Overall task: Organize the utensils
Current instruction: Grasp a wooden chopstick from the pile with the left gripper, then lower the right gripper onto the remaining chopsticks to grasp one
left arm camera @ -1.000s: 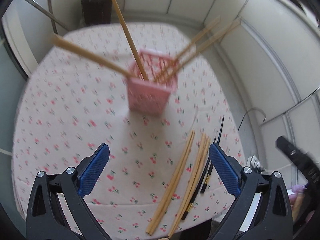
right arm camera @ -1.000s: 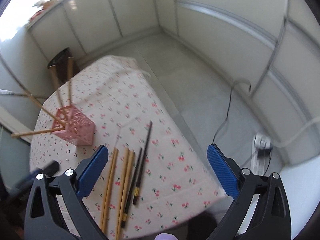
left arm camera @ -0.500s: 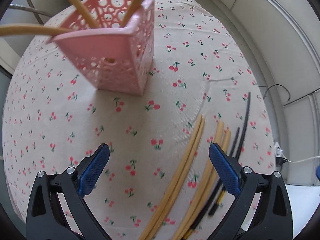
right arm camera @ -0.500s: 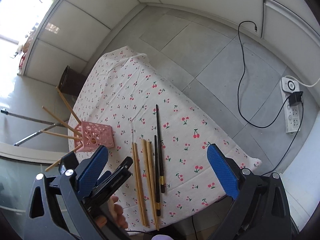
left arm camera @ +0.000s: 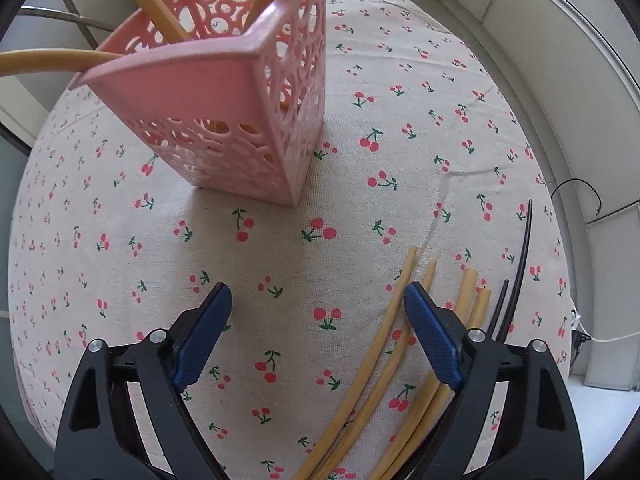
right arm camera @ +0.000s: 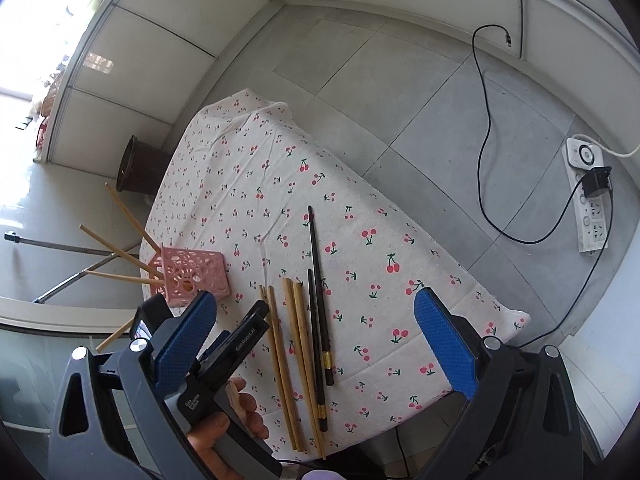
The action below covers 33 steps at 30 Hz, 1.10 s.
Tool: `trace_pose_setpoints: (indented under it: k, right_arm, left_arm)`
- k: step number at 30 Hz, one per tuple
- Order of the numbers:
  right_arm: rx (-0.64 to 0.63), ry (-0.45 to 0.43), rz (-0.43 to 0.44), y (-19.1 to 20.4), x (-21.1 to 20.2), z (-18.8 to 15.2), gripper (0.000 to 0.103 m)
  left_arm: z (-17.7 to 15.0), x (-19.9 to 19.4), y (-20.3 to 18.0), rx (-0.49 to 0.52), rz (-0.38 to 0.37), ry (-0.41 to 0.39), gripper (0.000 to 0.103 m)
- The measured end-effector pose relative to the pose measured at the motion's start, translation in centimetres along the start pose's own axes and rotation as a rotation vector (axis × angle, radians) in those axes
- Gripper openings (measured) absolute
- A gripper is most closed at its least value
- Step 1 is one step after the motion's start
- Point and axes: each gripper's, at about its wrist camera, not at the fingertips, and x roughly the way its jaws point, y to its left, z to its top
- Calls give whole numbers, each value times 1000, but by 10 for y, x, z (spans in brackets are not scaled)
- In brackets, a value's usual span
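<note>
Cherry-print cloth (right arm camera: 352, 240) lies bare toward 12 o'clock of the wooden chopsticks (right arm camera: 298, 360), which run 12-to-6 up to its near edge. Pink basket (left arm camera: 224, 120) stands at 11. Left gripper (left arm camera: 318, 308) and right gripper (right arm camera: 316, 324) gape wide, holding nothing.

Black frames, blue textured jaws, silver screws (left arm camera: 159, 335)

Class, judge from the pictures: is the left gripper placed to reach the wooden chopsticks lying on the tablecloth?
Probably yes. The left gripper hovers open, low beside the wooden chopsticks, which lie flat with nothing covering them; its right-side tip already overlaps them.
</note>
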Motion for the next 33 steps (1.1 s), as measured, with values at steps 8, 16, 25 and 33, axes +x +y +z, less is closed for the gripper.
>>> trace_pose_setpoints:
  k: [8, 16, 25, 33]
  right_arm:
    - [-20, 22, -27, 2, 11, -3, 96]
    - [-160, 107, -75, 31, 50, -25, 96]
    - [-449, 88, -188, 98, 113, -64, 96]
    - [-595, 65, -303, 122, 164, -79, 83]
  left_arm:
    - [-4, -4, -9, 138, 10, -36, 16]
    - [-5, -24, 32, 99, -20, -79, 5]
    - [-19, -101, 77, 89, -69, -180, 5]
    - [-29, -138, 101, 32, -93, -242, 5]
